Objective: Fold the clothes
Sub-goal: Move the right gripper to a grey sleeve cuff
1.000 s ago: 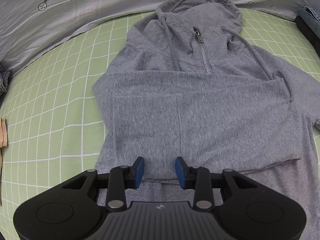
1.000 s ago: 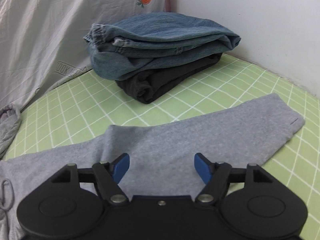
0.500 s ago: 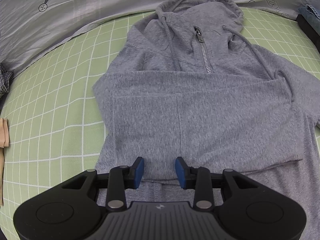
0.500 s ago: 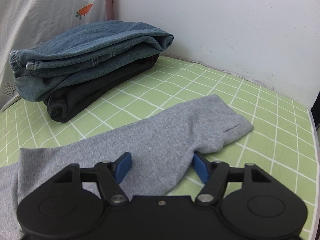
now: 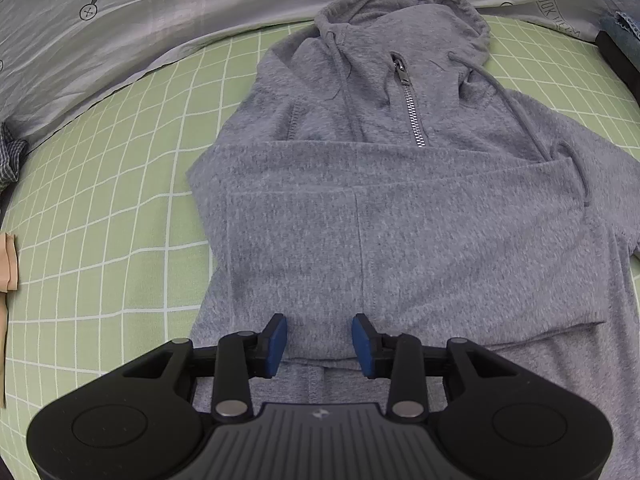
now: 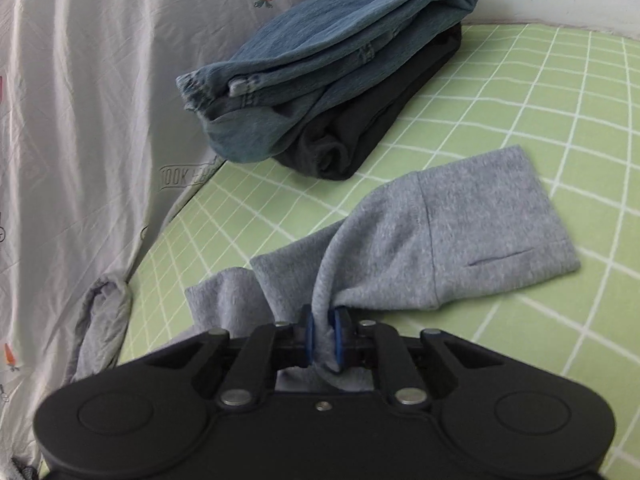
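The grey hoodie (image 5: 400, 208) lay flat on the green checked sheet (image 5: 112, 208), hood far, one sleeve folded across its chest. My left gripper (image 5: 319, 342) hung partly open over the near hem, pads apart. My right gripper (image 6: 323, 338) was closing, its pads pinching the other sleeve (image 6: 452, 236). Folded jeans (image 6: 320, 60) on a black garment (image 6: 372, 120) lay beyond, clear of it.

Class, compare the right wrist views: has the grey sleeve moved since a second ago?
Yes. The grey sleeve, flat before, is now bunched and lifted between the closing right tongs, its cuff drawn nearer them, while the folded jeans stay put.
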`<state>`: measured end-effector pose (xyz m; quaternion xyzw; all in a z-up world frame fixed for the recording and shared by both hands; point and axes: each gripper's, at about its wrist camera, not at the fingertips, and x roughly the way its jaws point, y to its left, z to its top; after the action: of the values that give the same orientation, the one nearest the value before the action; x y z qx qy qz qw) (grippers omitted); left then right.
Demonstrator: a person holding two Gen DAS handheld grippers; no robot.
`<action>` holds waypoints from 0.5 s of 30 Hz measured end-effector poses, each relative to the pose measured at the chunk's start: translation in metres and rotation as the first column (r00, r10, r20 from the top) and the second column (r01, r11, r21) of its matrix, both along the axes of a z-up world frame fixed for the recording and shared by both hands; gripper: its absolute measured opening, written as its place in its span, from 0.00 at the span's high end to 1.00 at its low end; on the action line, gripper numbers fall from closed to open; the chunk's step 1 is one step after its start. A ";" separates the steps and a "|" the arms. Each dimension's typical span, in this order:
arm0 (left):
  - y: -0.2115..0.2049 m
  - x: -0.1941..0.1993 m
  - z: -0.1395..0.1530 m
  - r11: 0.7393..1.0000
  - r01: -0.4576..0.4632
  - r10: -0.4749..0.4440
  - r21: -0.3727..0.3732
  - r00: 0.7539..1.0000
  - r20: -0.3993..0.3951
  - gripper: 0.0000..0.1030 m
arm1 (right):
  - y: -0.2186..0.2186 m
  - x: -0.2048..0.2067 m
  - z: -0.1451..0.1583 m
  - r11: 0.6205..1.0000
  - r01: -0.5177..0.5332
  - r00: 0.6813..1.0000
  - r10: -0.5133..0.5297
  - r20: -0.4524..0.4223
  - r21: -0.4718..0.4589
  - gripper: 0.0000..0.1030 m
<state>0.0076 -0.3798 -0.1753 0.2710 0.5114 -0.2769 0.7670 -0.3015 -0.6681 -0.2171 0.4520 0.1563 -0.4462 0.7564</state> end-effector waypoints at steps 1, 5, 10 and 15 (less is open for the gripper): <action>0.000 0.000 0.000 1.000 -0.001 0.001 -0.002 1.000 -0.001 0.62 | 0.003 0.009 -0.001 0.999 -0.030 0.999 0.030 0.027 0.024 0.90; 0.002 0.002 0.000 1.000 -0.009 0.009 -0.012 1.000 -0.007 0.61 | 0.021 0.049 0.004 0.977 -0.200 0.976 0.193 0.105 0.068 0.90; 0.002 0.003 0.000 1.000 -0.018 0.018 -0.020 1.000 -0.012 0.60 | 0.055 0.099 0.016 0.911 -0.411 0.911 0.412 -0.032 0.025 0.79; 0.003 0.003 0.000 0.999 -0.022 0.021 -0.027 1.000 -0.015 0.59 | 0.052 0.083 0.032 0.917 -0.400 0.913 0.397 -0.097 -0.008 0.46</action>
<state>0.0111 -0.3764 -0.1758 0.2527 0.5162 -0.2777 0.7698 -0.2188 -0.6163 -0.1848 0.3789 0.2742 -0.3056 0.8294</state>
